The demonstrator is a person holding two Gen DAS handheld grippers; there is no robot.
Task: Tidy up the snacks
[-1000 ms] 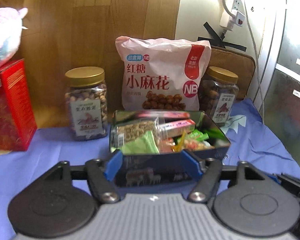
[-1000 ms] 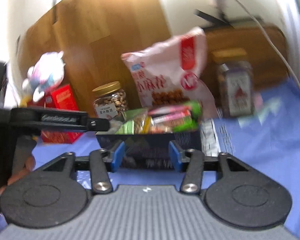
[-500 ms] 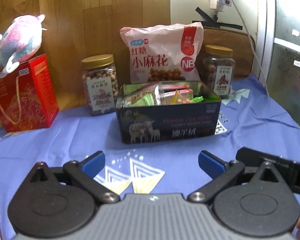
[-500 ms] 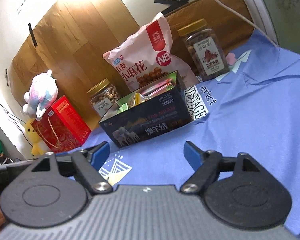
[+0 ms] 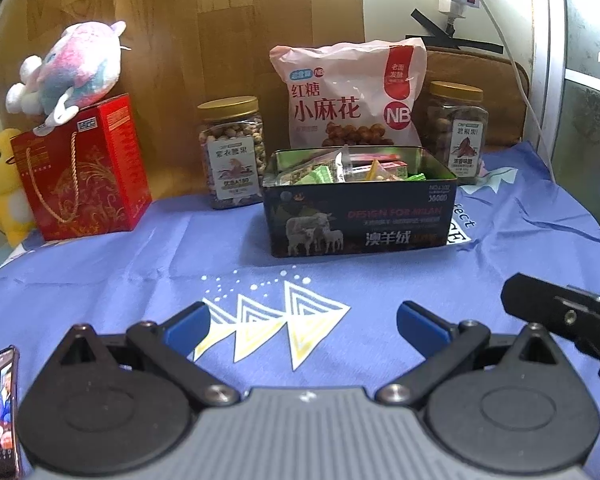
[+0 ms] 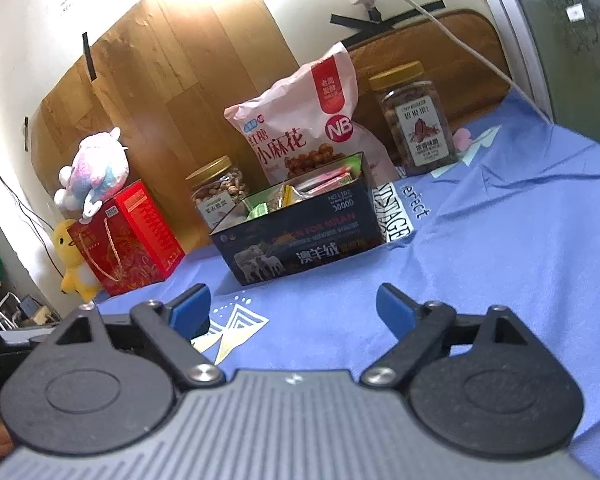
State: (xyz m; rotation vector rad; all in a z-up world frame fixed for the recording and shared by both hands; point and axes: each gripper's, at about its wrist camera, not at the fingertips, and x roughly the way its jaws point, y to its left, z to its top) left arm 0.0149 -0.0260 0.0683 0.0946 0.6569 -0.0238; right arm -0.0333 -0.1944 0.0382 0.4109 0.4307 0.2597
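hovering wide open and empty over the soft blue cloth on the bench, the left claw [image 5: 302, 322] faces the rigid tin [image 5: 360, 216] of crinkly snack packets [image 5: 332, 168], while the right claw [image 6: 294, 308], equally spread and empty, should approach level to avoid tipping it.

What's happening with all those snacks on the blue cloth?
Someone is tidying snacks with two hand-held grippers. Right now the left gripper and the right gripper are both open, holding nothing, hovering over the blue tablecloth on the near side of the dark tin box with sheep on it. The tin is full of small snack packets. Behind it stand a pink snack bag and two gold-lidded nut jars.
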